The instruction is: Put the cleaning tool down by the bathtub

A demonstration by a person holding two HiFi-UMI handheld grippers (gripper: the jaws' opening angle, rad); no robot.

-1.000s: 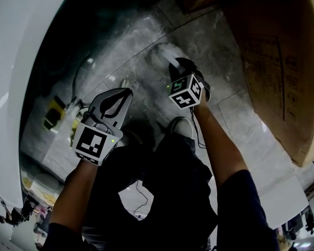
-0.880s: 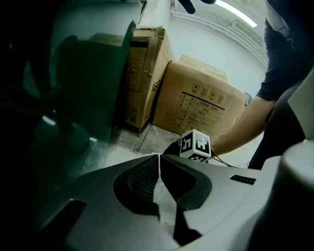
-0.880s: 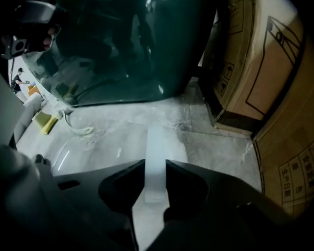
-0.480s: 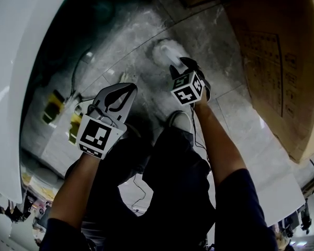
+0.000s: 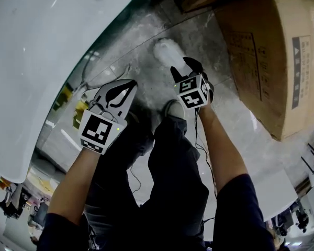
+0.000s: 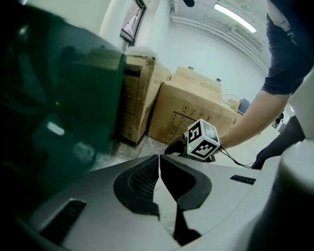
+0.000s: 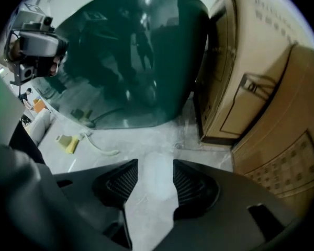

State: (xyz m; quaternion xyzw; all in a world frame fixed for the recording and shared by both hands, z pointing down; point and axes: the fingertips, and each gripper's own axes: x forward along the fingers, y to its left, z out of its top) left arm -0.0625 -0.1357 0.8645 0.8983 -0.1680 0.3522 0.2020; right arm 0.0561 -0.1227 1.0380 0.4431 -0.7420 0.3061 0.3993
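Head view: noted white cleaning tool [image 5: 165, 49] lying on grey floor [image 5: 212, 38] near bathtub [image 5: 47, 46]. Noted right gripper [image 7: 156, 164] with jaws opening, spread around tool. Noted left gripper [image 5: 127, 84] pressed together, empty.

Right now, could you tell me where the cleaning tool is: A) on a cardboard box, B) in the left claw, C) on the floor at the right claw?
C: the cleaning tool lies on the floor, its end between the opening jaws of the right claw.
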